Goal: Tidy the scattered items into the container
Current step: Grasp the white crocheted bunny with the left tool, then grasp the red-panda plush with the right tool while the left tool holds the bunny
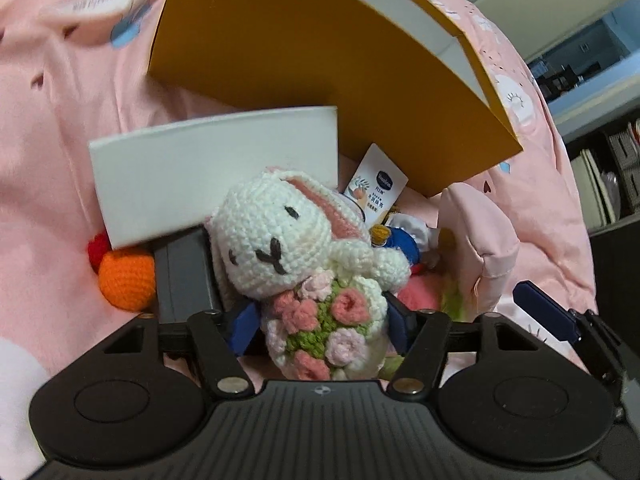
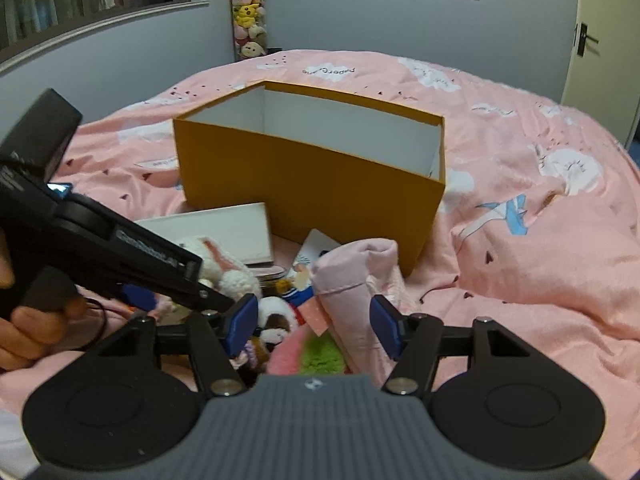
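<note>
An orange box (image 2: pixel 304 184) with a white inside stands open on the pink bed; it also shows in the left wrist view (image 1: pixel 304 52). My left gripper (image 1: pixel 324 320) is shut on a white crocheted bunny (image 1: pixel 276 236) that holds a knitted bouquet, just in front of the box. My right gripper (image 2: pixel 314 326) is open above a pile of small toys, with a pink pouch (image 2: pixel 352 280) between its fingers. The pile holds a panda plush (image 2: pixel 276 320), a pink and green plush (image 2: pixel 316 356) and a Vaseline tube (image 1: pixel 376 184).
A white flat box (image 1: pixel 216 176) lies beside the bunny, with an orange crochet ball (image 1: pixel 126 280) and a red one under it. The pink duvet (image 2: pixel 540 240) is rumpled around the pile. A tube of plush toys (image 2: pixel 249 12) stands at the wall.
</note>
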`<state>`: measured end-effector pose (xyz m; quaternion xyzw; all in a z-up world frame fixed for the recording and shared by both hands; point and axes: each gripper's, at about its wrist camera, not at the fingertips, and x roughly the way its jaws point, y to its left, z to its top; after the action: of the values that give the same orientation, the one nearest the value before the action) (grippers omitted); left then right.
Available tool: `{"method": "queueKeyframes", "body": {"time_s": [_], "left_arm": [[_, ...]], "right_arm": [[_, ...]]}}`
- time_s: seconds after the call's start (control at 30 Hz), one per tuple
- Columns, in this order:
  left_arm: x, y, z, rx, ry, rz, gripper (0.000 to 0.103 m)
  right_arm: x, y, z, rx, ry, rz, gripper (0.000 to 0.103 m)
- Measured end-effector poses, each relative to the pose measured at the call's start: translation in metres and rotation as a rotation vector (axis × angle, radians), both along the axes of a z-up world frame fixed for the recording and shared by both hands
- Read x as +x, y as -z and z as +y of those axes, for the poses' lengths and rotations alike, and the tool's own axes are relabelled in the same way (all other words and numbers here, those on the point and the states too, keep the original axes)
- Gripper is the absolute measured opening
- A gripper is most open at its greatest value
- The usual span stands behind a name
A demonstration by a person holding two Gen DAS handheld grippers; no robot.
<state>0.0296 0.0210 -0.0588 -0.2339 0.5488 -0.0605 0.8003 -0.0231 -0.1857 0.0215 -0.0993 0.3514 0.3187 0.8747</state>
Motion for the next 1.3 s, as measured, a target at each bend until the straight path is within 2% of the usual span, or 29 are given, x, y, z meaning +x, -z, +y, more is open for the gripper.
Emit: {"method": "queueKeyframes", "body": {"time_s": [0.1,0.23,0.47,0.57,0.8,1.1,1.3], "left_arm": [[-0.004,-0.008,-0.003,0.050,0.035,-0.035,0.062],[-0.010,-0.020,-0.005,0.117,0.074,-0.077,0.056],[-0.020,-0.043,-0.004,0.247,0.096,-0.168,0.056],[-0.021,-0.049,0.003,0.267,0.092,-0.175,0.056],[-0.020,-0.049,0.019,0.284,0.090,-0.151,0.056],[-0.022,-0.045,0.013,0.307,0.120,-0.153,0.056],[-0.023,-0.045,0.009,0.326,0.133,-0.159,0.056]], "right_arm": [[-0.001,-0.002,0.000,0.034,-0.024,0.043,0.054],[-0.003,-0.002,0.006,0.056,-0.078,0.080,0.053],[0.005,0.012,0.024,0.022,-0.114,0.146,0.051],[0.007,0.016,0.031,-0.008,-0.130,0.134,0.051],[0.003,0.023,0.050,-0.210,-0.335,0.012,0.054],[-0.004,0.035,0.072,-0.450,-0.618,-0.117,0.055],[-0.005,0.046,0.090,-0.681,-0.852,-0.250,0.058]]}}
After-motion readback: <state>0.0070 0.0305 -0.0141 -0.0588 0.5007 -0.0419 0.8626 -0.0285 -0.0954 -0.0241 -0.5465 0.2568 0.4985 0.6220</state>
